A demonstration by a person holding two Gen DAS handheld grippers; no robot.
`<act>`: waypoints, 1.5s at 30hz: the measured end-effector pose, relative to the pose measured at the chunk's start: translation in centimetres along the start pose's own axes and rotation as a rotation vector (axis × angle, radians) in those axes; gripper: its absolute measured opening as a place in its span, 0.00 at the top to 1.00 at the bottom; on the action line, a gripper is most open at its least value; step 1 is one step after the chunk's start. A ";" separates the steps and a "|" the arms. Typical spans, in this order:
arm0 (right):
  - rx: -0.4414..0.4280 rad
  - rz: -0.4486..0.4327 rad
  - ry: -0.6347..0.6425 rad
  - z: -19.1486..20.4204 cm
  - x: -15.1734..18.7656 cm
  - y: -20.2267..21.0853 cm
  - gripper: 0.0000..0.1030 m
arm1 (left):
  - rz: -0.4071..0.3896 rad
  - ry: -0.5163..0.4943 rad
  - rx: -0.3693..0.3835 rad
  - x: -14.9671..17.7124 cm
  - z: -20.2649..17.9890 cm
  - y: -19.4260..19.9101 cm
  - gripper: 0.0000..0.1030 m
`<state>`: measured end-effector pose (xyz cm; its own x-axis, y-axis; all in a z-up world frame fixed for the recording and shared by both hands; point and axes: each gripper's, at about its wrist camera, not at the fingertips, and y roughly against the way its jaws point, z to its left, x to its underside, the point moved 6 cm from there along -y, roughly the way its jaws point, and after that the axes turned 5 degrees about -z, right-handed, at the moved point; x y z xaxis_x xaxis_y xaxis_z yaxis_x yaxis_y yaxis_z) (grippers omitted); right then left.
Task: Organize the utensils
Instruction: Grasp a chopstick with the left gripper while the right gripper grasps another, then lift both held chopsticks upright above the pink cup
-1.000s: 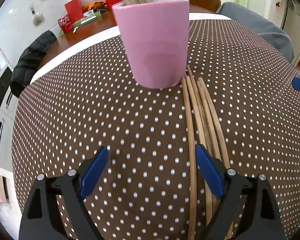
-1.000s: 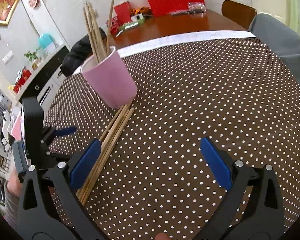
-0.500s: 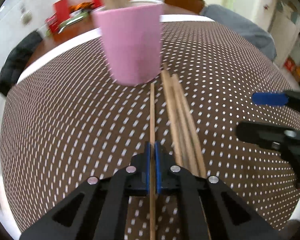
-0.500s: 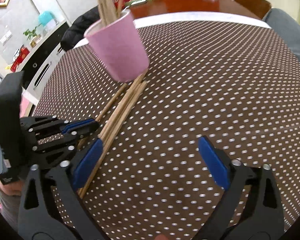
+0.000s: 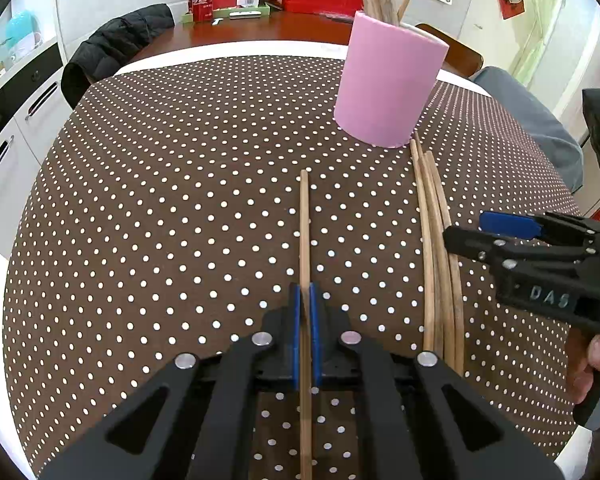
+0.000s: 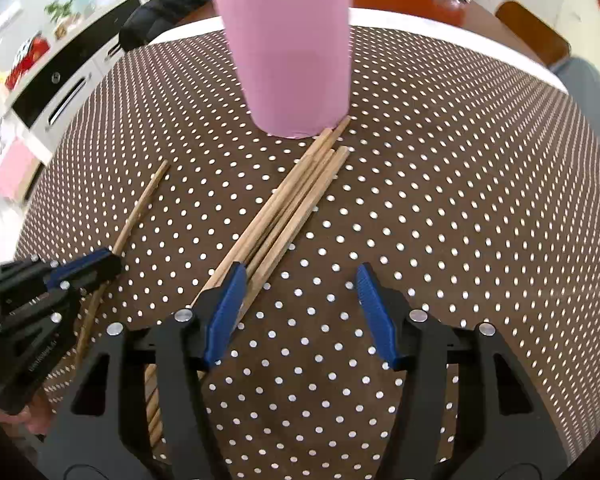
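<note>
While the left gripper pinched one chopstick tight between its blue pads, that stick lay apart from the others, pointing far toward the pink cup. In the right wrist view, the bundle of chopsticks lay on the dotted tablecloth, slanting from near left up to the cup's foot. The right gripper was closer to the bundle. Its jaws were closing with only cloth between them, and the sticks passed under its left pad. The sticks were thin, long and pale brown wood. More sticks stood in the cup.
</note>
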<state>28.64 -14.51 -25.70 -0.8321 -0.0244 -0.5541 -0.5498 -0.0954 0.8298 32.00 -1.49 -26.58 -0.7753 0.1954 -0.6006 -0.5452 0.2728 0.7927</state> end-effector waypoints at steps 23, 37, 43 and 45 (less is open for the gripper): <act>0.029 0.088 0.101 -1.1 0.9 -0.4 0.72 | 0.028 -0.055 -0.014 -1.5 -0.8 -1.1 0.81; -0.134 0.055 0.005 -1.6 0.1 -0.4 0.93 | 0.019 -0.038 0.033 -1.6 -0.6 -1.0 0.95; -0.198 -0.021 -0.021 -3.0 -0.4 1.9 0.94 | -0.048 0.009 0.090 -1.9 -0.8 0.7 0.95; -0.229 -0.055 -0.034 -3.6 -0.9 3.0 0.94 | -0.100 0.022 0.107 -2.5 -1.1 2.1 0.95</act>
<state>27.99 -18.36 -22.95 -0.8052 0.0201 -0.5927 -0.5670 -0.3190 0.7595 32.41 -2.40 -23.31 -0.7265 0.1415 -0.6725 -0.5838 0.3892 0.7126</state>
